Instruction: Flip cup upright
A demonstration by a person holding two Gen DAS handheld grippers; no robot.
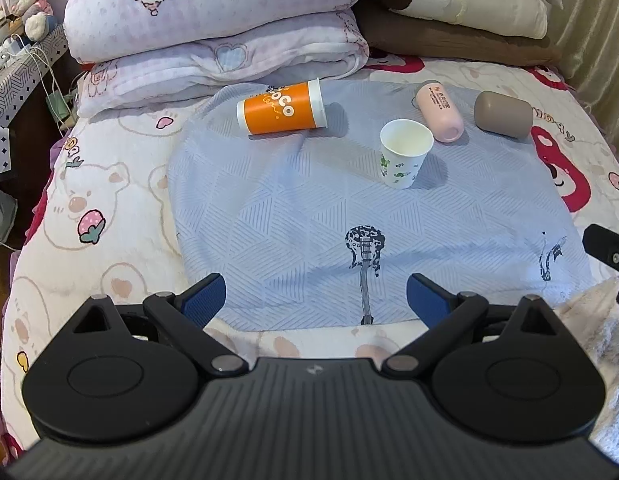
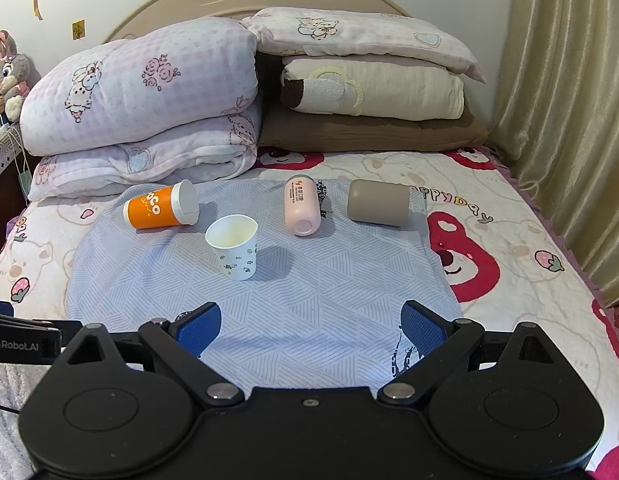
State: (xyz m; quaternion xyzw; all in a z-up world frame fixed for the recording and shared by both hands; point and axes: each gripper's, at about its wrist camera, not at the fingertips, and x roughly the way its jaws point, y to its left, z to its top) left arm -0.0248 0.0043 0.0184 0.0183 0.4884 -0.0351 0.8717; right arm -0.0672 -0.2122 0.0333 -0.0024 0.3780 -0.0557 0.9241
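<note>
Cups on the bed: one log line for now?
white paper cup upright | orange cup, pink cup, taupe cup on sides | left gripper, right gripper open, empty

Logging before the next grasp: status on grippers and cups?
Left gripper and right gripper open, empty. Orange cup, pink cup, taupe cup on their sides; white paper cup upright. Nothing blocking.

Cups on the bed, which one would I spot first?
Probably the bright orange cup, lying on its side at the back left of the blue cloth. Just in front of it, a small white paper cup stands upright. Farther right, a pink cup and a brown cup lie tipped over too.
</note>
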